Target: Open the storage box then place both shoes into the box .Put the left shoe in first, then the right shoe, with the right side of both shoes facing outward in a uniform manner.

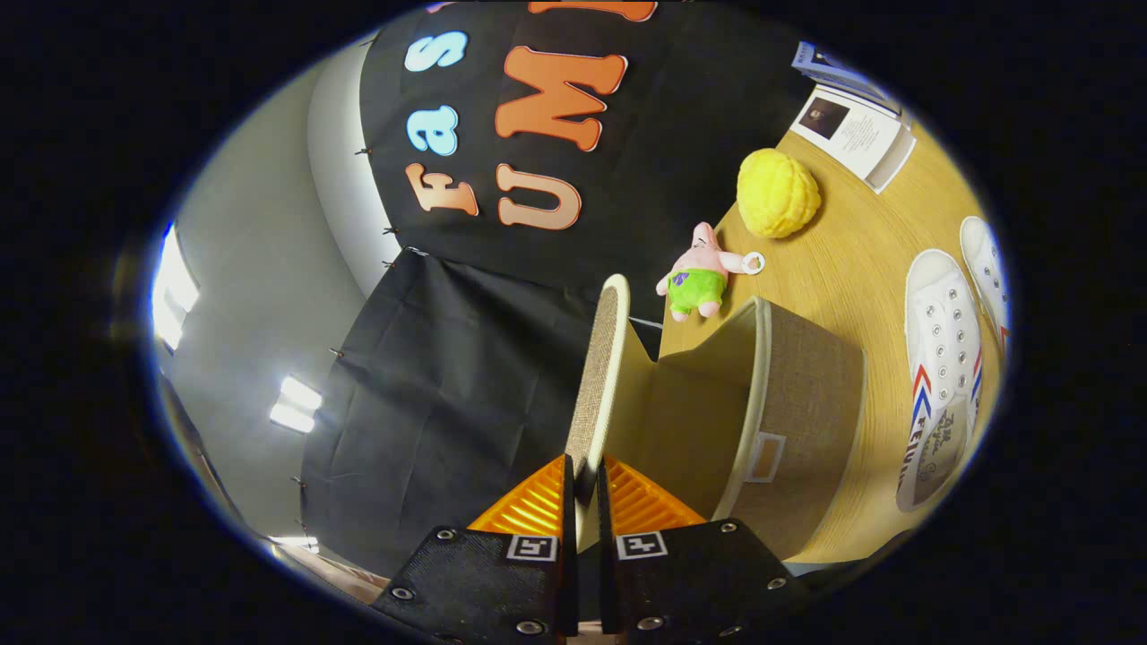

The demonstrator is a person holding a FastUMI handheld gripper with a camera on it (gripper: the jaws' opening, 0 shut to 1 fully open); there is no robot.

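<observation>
The gripper (584, 488) is clenched on the edge of the lid (599, 376), both fingers pinching it so it stands raised on edge over the open box (806, 403), probably to swing it clear of the opening for the shoes. The two white shoes (941, 358) lie side by side on the table (851, 260) just beyond the box, not yet loaded. A pink plush (702, 273), a yellow ball (777, 193) and a booklet (856, 125) sit farther off.

Open box (789, 421), raised lid (599, 376), shoes (941, 358) beside
</observation>
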